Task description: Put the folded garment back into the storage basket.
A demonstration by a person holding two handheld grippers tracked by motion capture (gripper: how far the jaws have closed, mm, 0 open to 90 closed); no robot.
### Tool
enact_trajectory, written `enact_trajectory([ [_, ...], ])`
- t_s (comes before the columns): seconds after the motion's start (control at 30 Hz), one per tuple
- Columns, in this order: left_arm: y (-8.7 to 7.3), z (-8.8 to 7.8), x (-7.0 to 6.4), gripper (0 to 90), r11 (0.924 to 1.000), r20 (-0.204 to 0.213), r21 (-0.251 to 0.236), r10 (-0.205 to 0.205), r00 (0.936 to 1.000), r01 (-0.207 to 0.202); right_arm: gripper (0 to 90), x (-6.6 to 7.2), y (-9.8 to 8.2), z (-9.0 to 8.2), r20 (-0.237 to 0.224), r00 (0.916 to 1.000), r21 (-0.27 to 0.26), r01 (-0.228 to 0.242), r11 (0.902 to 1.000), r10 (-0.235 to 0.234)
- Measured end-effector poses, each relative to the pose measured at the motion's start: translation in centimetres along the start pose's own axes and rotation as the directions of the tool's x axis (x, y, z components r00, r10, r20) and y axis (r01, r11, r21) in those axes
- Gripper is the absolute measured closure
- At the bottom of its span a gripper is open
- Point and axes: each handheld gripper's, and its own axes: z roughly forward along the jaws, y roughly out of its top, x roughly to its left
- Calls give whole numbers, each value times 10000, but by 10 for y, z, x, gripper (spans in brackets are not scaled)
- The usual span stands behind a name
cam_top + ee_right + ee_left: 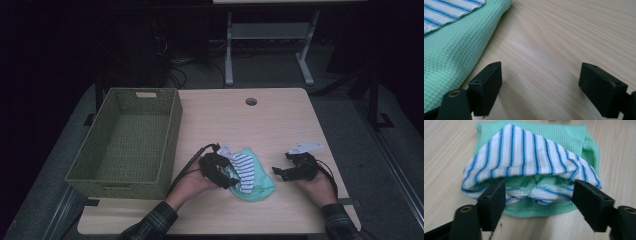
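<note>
Evidently a fold has just been let go: the folded cloth [250, 175], green with a striped layer on top, lies low in the middle of the high view. Left gripper [537, 195] stands wide open around its near edge, pads clear; right gripper [540, 82] is open over bare table [554, 45]. Next probably calls for gripping the bundle and carrying it to the wicker basket [172, 135] at left.

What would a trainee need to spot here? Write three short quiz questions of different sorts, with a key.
1. True or false: the right gripper holds the folded cloth.
2. Which side of the table holds the woven basket: A left, B right?
3. What pattern lies over the green fabric?
Key: 1 false, jaws open over bare wood; 2 A; 3 blue and white stripes, in front of the open left gripper.
</note>
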Motion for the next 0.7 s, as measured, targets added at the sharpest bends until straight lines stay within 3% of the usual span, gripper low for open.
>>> enact_trajectory([
  [0.07, 0, 3, -1, 225, 10000, -60, 87, -11, 10000, 12, 168, -1, -1, 1, -30, 10000, -63, 25, 10000, -25],
  [0.17, 0, 6, -1, 197, 9988, -164, 354, 348, 9993, -342, 164, -1, -1, 1, -46, 10000, -107, 5, 9999, -5],
  [0.33, 4, 10, -2, 191, 9971, -212, 504, 575, 9981, -564, 163, 0, -1, 2, -41, 10000, -175, -2, 9998, 1],
  [0.47, 8, 16, -2, 191, 9929, -199, 891, 808, 9965, -787, 163, 0, -1, 2, -50, 10000, -193, -15, 9998, 14],
  [0.7, 9, 28, -1, 192, 9881, -31, 1408, 633, 9980, -622, 164, 0, -1, 2, -39, 10000, -174, -23, 9998, 22],
])
